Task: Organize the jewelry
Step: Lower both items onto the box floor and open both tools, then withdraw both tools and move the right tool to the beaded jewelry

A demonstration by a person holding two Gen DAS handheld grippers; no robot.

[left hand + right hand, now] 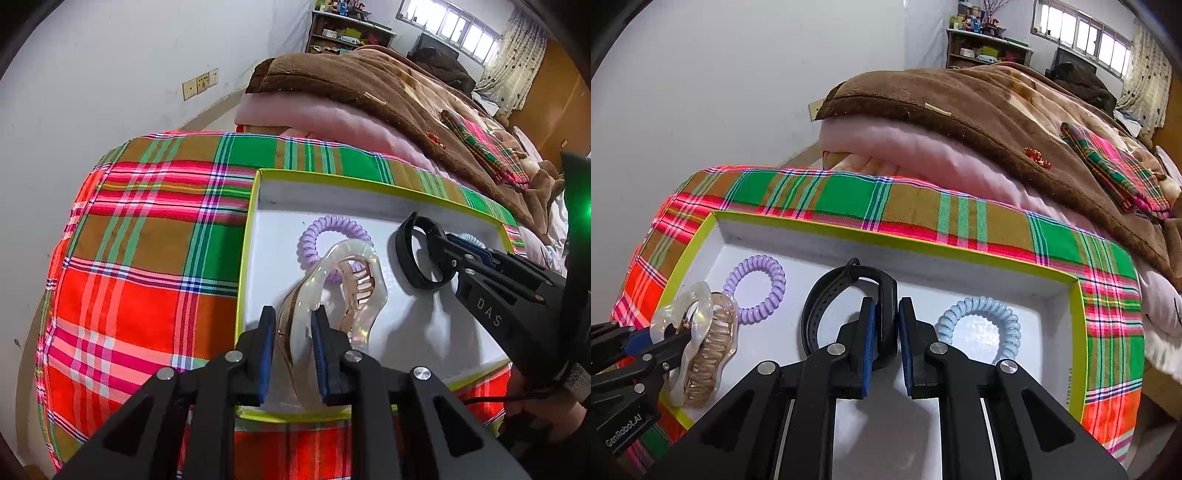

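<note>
A shallow white box with a yellow-green rim [255, 192] [798, 218] lies on a plaid cloth. My left gripper [293, 314] [674, 328] is shut on a translucent pearly hair claw clip [354, 273] [701, 332], held at the box's left end. My right gripper [886, 306] [441, 243] is shut on a black wristband [827, 295] [410, 254], held in the middle of the box. A purple spiral hair tie [325, 229] [764, 291] lies on the box floor behind the clip. A light blue spiral hair tie [982, 317] lies at the right; in the left wrist view it is mostly hidden.
The plaid cloth [147, 236] [960, 218] covers a cushion-like surface. Behind it are a pink quilt [905, 155] and a brown blanket [979, 96] with a small red beaded item [1038, 157] and a folded plaid cloth [1115, 170]. A white wall stands at left.
</note>
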